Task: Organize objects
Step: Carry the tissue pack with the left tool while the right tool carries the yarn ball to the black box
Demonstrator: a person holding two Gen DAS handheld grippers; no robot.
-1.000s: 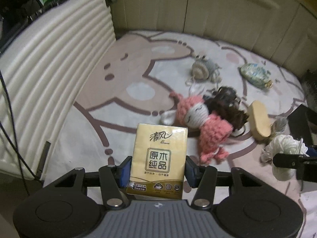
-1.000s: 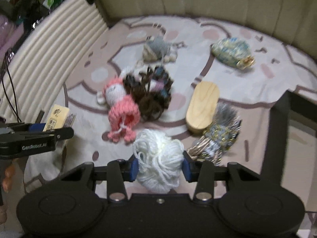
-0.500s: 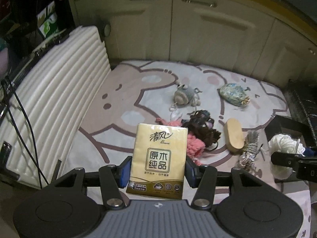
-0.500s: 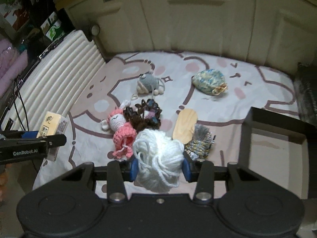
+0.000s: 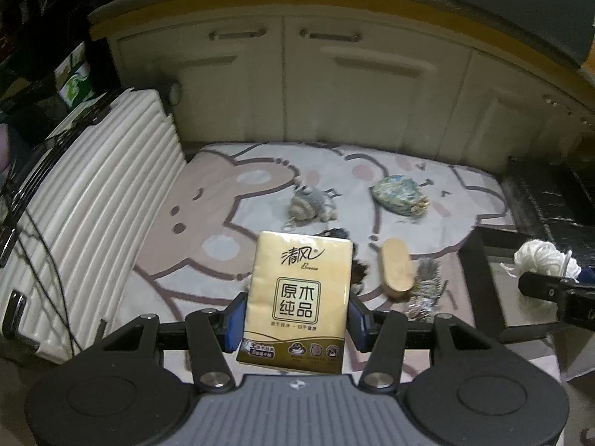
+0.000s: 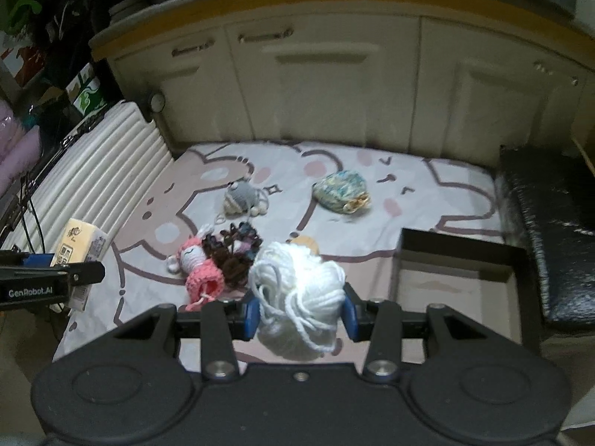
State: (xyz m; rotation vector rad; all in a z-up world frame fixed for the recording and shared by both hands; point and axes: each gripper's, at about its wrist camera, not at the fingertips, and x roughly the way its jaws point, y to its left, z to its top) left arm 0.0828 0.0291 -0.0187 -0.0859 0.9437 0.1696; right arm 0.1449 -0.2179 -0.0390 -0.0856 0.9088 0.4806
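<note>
My left gripper [image 5: 297, 316] hung tilted down over the patterned mat [image 5: 208, 271], its blue pads pinching an upright golden tissue pack [image 5: 299, 297] by its sides, printed face toward me. To the right, my right gripper [image 6: 299, 312] angled down likewise, clamped on a loose white yarn ball [image 6: 297, 293], near the black box [image 6: 457, 271].

Each black tool [image 5: 297, 319] has blue-padded fingers [image 5: 238, 316], silver screws, round discs and a ribbed grey base.
</note>
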